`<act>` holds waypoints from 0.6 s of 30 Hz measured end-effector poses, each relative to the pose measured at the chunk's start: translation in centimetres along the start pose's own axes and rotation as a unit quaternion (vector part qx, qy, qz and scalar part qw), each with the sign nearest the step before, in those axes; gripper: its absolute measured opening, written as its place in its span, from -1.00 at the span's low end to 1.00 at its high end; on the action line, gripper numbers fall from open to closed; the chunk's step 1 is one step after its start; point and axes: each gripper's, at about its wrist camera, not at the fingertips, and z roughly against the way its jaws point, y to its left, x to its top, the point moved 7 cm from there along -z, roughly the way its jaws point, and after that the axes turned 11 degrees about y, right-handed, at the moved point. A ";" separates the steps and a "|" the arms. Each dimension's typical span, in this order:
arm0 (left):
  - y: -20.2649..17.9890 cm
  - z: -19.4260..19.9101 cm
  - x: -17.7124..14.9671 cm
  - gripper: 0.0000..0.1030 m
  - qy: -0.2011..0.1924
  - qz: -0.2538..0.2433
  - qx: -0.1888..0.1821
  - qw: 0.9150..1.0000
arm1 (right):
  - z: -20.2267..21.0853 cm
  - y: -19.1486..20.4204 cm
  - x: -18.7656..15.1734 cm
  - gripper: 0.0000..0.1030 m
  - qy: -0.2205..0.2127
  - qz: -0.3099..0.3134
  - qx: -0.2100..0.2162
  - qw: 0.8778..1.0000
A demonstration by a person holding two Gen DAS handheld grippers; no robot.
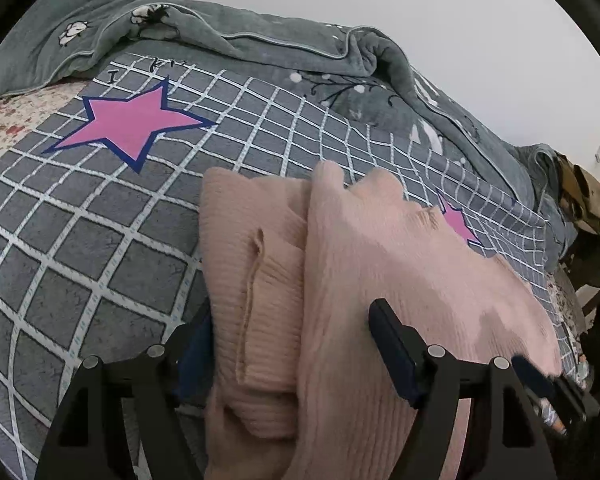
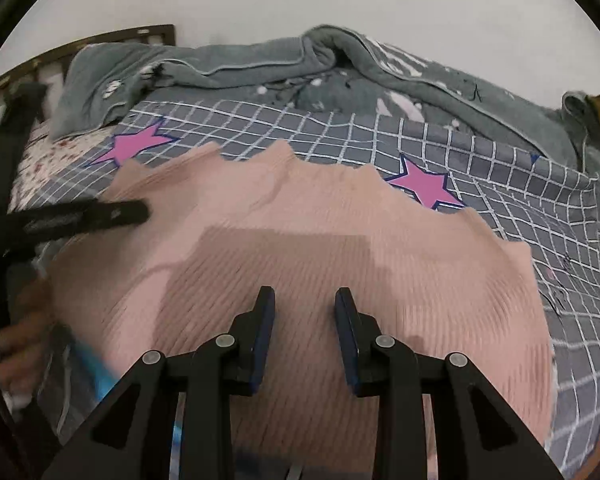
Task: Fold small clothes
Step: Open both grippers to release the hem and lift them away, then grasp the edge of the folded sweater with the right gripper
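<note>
On the grey checked bedspread (image 1: 100, 240), between its two pink stars (image 1: 132, 124), lies a pink ribbed knit garment (image 1: 380, 260), partly folded, one fold lapping over a narrower ribbed part on the side nearer the larger star. The left gripper (image 1: 292, 340) stands wide at the garment's near edge, its jaws opening, with the knit between its fingers (image 1: 392, 344) (whether the pads press on it, I cannot tell). The right gripper (image 2: 304, 312) hangs over the broad middle of the same garment (image 2: 320, 240), its fingers (image 2: 346, 320) a little apart with nothing pinched between them. Beyond the garment, a rumpled grey-green blanket (image 1: 240, 40) is heaped along the far edge of the bedspread, against a white wall (image 1: 420, 8).
</note>
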 end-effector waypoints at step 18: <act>0.3 2.0 0.2 -0.54 0.015 0.048 -0.037 0.998 | 5.0 -6.7 -3.0 -0.40 -0.063 -0.008 0.000 0.998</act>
